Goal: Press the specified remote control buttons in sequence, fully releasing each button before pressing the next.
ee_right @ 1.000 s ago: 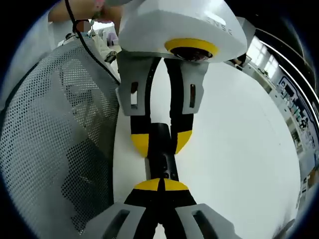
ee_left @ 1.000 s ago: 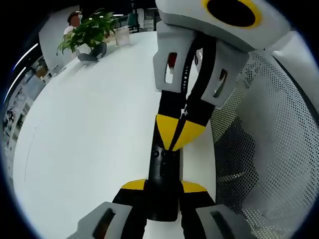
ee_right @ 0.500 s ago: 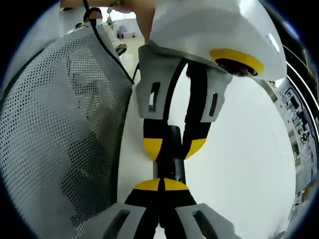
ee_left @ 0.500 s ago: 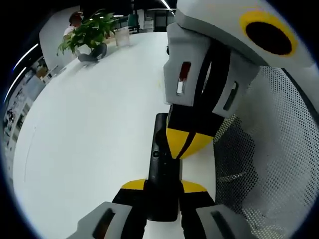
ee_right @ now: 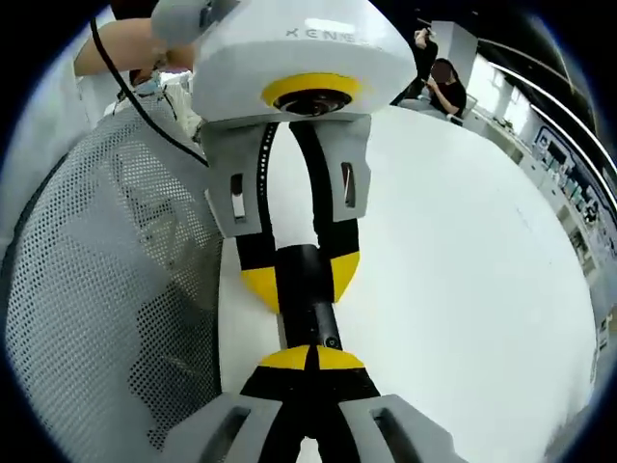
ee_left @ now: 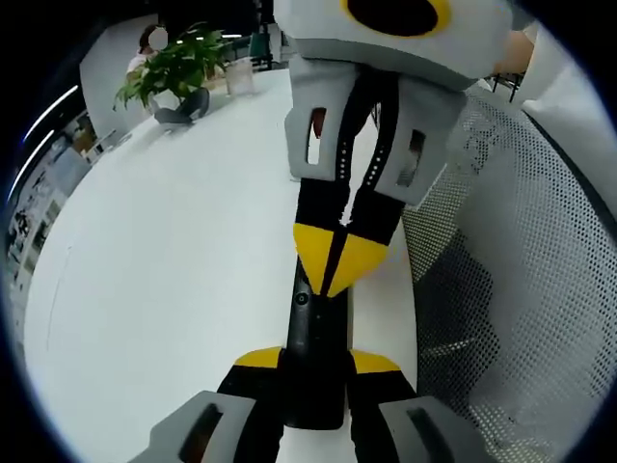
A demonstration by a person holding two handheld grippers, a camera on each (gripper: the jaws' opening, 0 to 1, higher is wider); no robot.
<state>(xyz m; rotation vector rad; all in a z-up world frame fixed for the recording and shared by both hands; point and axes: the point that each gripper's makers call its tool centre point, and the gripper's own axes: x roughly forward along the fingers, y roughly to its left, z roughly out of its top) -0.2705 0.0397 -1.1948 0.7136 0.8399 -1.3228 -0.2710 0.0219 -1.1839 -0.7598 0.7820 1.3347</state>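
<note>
Left gripper (ee_left: 313, 371) clamped on the near end of a black remote control (ee_left: 313, 333), held lengthwise above a white table (ee_left: 164, 270); right gripper (ee_left: 337, 260) pressed together, yellow tips down on the remote's upper face near a small round button (ee_left: 302, 299). From the right gripper view: right gripper (ee_right: 310, 359) tips meeting over the remote control (ee_right: 310, 313), left gripper (ee_right: 301, 280) pinching its far end. Likely trouble: closed tips sliding off target or catching two buttons at once, given a broad tip over small keys; remote twisting in the clamp under a hard push. Count: two grippers, one remote, one potted plant (ee_left: 174, 68) far across the table, one mesh chair back (ee_left: 521, 289) beside it
</note>
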